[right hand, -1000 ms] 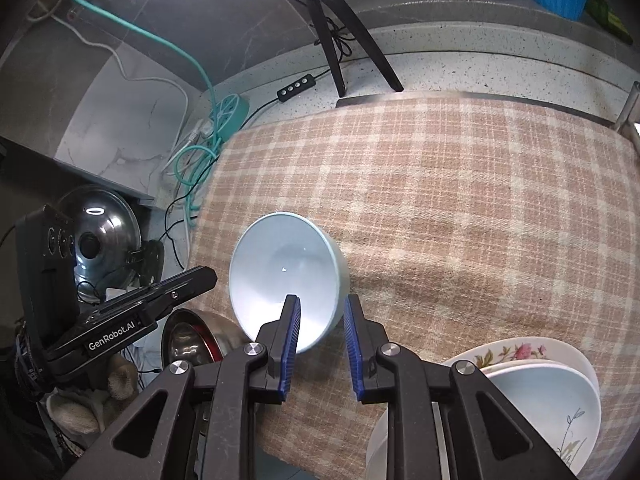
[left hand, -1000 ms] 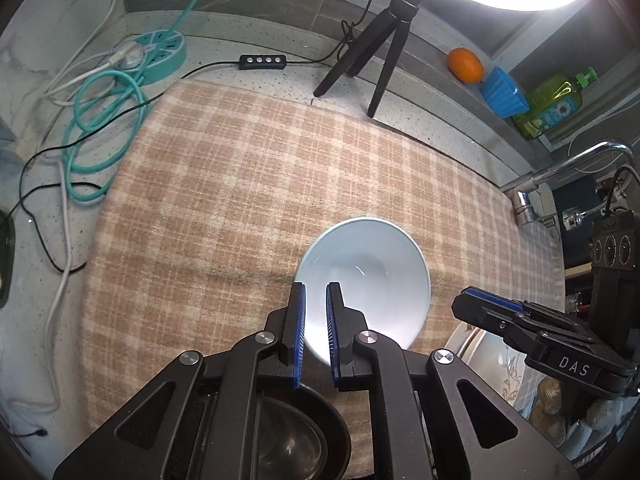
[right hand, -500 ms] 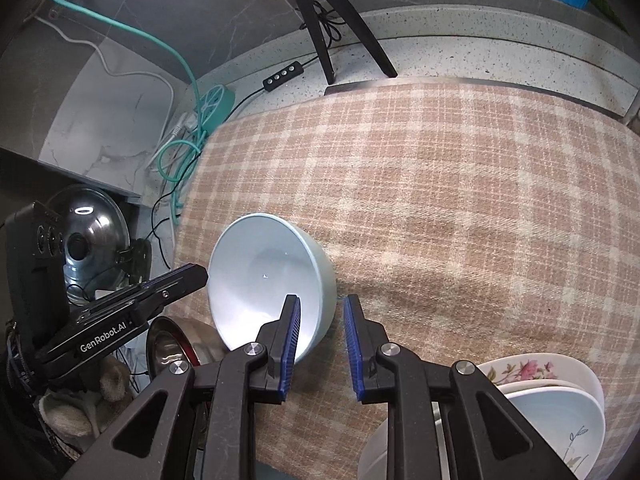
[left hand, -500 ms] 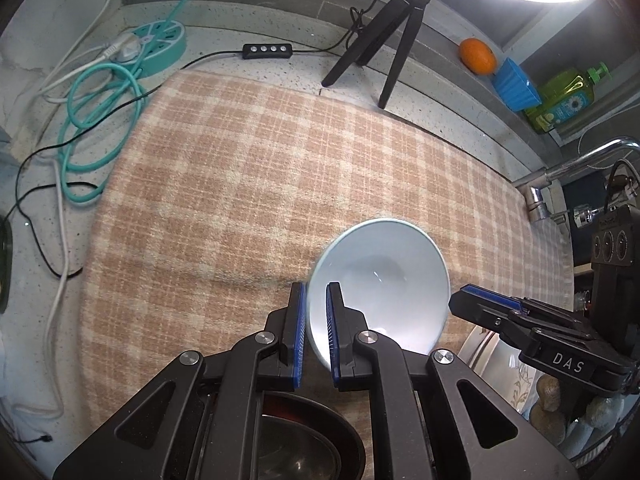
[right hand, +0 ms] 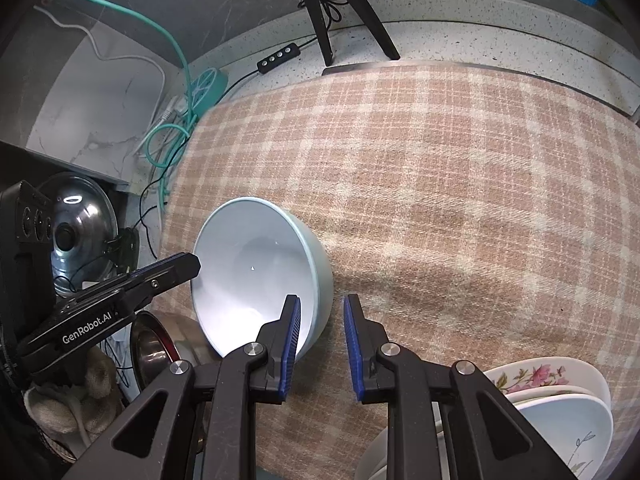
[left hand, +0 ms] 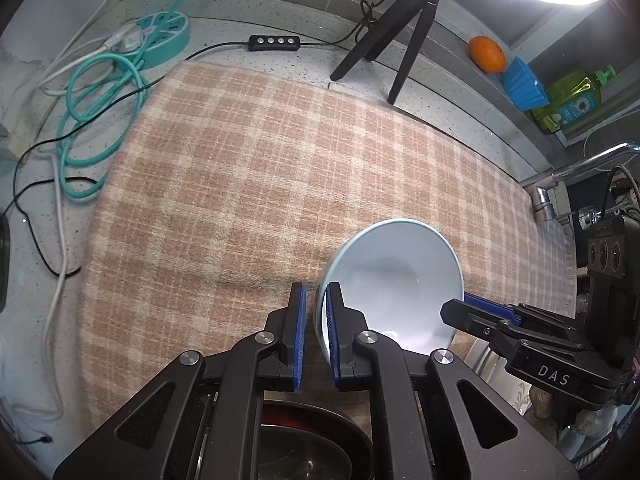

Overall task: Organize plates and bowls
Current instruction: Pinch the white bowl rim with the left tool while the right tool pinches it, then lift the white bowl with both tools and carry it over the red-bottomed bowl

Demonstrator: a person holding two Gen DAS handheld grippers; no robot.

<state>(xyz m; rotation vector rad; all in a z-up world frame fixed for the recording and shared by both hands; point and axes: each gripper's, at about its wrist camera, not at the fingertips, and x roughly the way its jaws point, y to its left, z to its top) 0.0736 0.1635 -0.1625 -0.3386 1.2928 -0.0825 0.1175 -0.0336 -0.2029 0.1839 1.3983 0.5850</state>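
Checked cloth (left hand: 240,184) covered the speckled counter (right hand: 460,36), with a tripod (left hand: 400,48) and a power strip (left hand: 160,38) at the far side (an orange (left hand: 486,54) sat on the ledge beyond). My left gripper (left hand: 316,320) was clamped on the near rim of the pale blue bowl (left hand: 396,276), which tilted above the cloth near its front edge. My right gripper (right hand: 320,328) sat at the bowl's other side, its jaws a little apart: 1 finger reached inside the rim, the other stood outside, not pressing the wall. Stacked plates (right hand: 560,396), 1 with pink flowers, lay just beside the right gripper.
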